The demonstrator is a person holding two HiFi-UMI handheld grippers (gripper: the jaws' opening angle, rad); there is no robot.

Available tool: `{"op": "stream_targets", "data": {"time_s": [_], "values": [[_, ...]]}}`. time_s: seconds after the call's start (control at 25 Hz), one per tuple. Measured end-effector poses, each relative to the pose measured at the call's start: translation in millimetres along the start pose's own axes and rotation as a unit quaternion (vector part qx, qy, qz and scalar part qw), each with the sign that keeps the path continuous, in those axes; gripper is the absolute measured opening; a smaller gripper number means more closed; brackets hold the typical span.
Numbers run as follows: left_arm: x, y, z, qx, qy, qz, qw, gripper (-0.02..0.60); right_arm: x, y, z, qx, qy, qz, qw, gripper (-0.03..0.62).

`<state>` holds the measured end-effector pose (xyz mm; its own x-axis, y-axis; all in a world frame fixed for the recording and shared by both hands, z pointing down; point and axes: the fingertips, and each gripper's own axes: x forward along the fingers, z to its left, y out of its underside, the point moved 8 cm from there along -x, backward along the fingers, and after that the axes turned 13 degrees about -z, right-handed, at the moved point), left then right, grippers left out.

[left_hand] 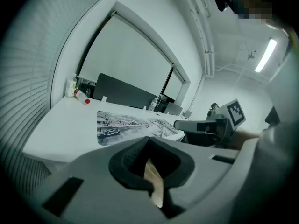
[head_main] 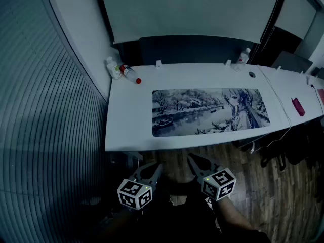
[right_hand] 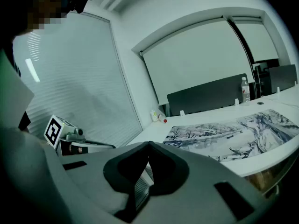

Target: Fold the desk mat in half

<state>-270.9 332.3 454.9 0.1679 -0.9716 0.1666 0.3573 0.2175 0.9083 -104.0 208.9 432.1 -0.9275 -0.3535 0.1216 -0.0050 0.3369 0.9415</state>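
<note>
The desk mat (head_main: 210, 111), printed with a grey winter river scene and a drawn figure, lies flat and unfolded on the white desk (head_main: 129, 120). It also shows in the left gripper view (left_hand: 131, 124) and the right gripper view (right_hand: 233, 134). Both grippers hang below the desk's front edge, close to the person's body and well short of the mat. My left gripper (head_main: 156, 167) is shut with nothing in it, its jaws meeting at the tip (left_hand: 148, 139). My right gripper (head_main: 194, 159) is shut and empty too (right_hand: 149, 144).
Two bottles (head_main: 121, 71) lie at the desk's back left corner and a clear bottle (head_main: 244, 56) stands at the back right. A white cable (head_main: 277, 100) and a pink object (head_main: 297, 107) lie right of the mat. Window blinds (head_main: 45, 110) line the left wall.
</note>
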Motion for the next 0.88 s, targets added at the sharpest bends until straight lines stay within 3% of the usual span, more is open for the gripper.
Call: {"op": "stream_targets", "data": {"time_s": [0.88], "values": [[1.3,6.3,-1.7,-0.01,-0.004,0.003,0.9999,0.006,5.6,7.1,-4.2,0.022,-0.009,0.014,1.0,0.023]]}}
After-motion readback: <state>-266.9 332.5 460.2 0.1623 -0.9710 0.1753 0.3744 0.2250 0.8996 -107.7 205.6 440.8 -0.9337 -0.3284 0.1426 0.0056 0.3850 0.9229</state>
